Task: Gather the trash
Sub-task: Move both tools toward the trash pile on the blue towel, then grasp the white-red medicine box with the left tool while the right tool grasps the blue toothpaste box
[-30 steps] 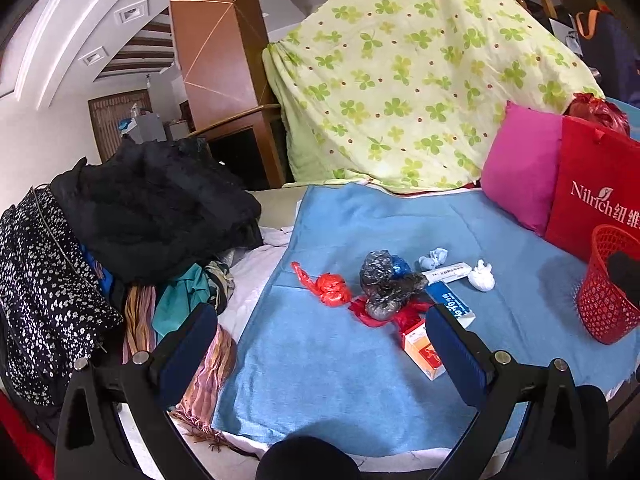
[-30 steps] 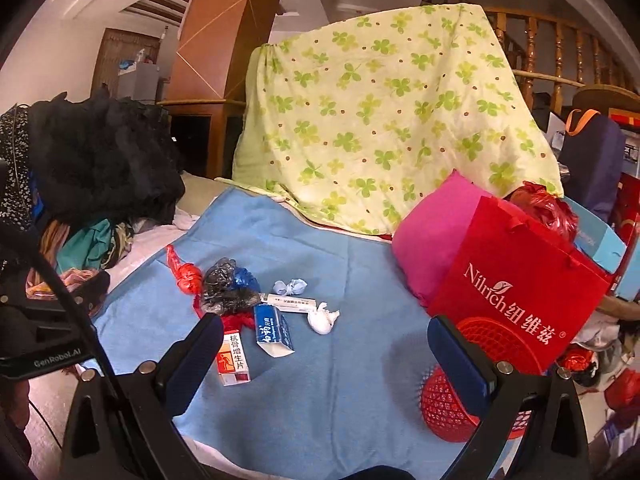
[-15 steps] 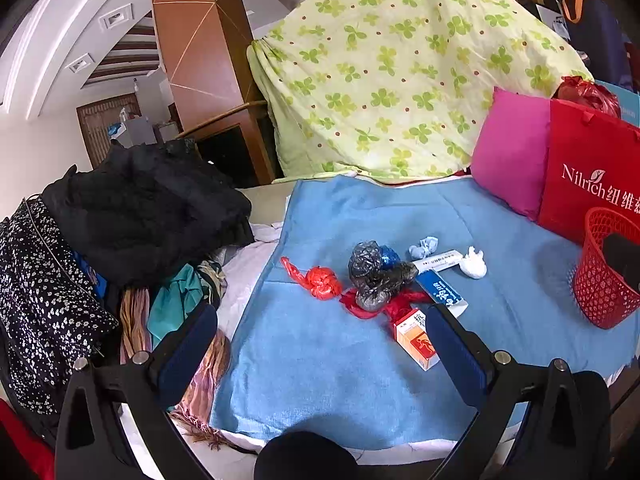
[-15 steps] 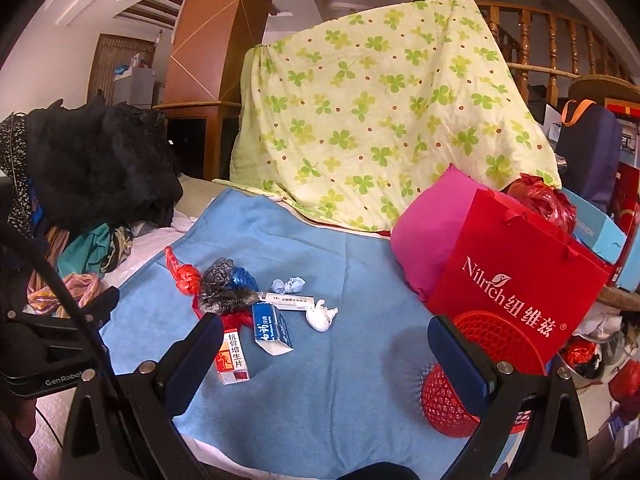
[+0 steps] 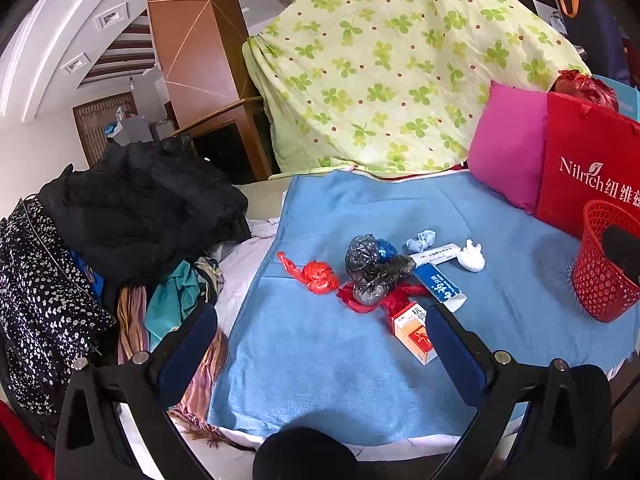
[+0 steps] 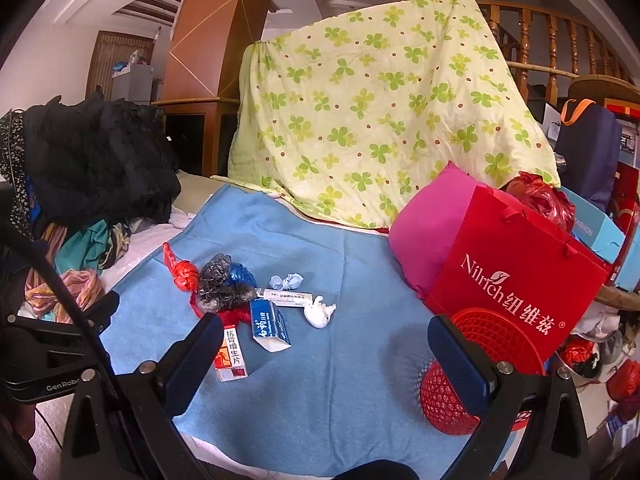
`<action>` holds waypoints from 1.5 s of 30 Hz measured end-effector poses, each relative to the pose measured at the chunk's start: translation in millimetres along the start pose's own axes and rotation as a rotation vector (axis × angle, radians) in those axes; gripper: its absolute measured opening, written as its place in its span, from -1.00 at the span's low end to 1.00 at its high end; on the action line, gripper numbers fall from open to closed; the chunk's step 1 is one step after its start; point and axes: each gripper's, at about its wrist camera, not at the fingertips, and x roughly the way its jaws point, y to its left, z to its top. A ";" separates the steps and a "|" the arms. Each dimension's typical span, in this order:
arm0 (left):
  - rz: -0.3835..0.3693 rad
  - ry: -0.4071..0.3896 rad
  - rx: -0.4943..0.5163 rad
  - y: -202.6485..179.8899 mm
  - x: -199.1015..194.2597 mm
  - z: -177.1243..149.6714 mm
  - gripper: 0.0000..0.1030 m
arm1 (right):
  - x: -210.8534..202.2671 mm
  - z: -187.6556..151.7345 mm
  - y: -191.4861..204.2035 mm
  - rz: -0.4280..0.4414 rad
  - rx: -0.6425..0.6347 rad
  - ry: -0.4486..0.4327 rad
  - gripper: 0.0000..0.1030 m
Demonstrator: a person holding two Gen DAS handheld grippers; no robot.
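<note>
While I hold both grippers, L [image 5: 320, 344] & R [image 6: 324, 344], spread wide w/ nothing in them, trash [image 5: 376, 270] sits mid-blanket [image 5: 320, 360], basket [image 5: 604, 276] off to its right.

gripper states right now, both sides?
Left gripper: open, holding nothing.
Right gripper: open, holding nothing.

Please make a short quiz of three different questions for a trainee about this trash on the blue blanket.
1. True or false: both grippers, left and right, hold nothing, jaws open.
2. Which lies nearest the red mesh plastic basket? A) crumpled white tissue B) knotted red plastic bag C) crumpled grey plastic bag
3. Fill in: the trash lies on a ___ blanket.

Key: 1 true; 2 A; 3 blue.
</note>
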 end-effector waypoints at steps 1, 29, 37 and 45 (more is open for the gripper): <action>-0.001 0.001 0.001 -0.3 0.5 -0.4 1.00 | 0.7 -0.3 -0.2 0.000 0.001 0.003 0.99; -0.015 0.120 -0.016 0.6 44.8 -26.5 1.00 | 36.9 -19.1 -3.8 0.063 0.054 0.098 0.99; -0.013 0.225 -0.033 3.3 82.7 -51.9 1.00 | 78.1 -36.6 -1.0 0.165 0.090 0.174 0.99; -0.001 0.293 -0.053 12.0 111.2 -64.8 1.00 | 177.2 -42.4 7.3 0.310 0.164 0.303 0.99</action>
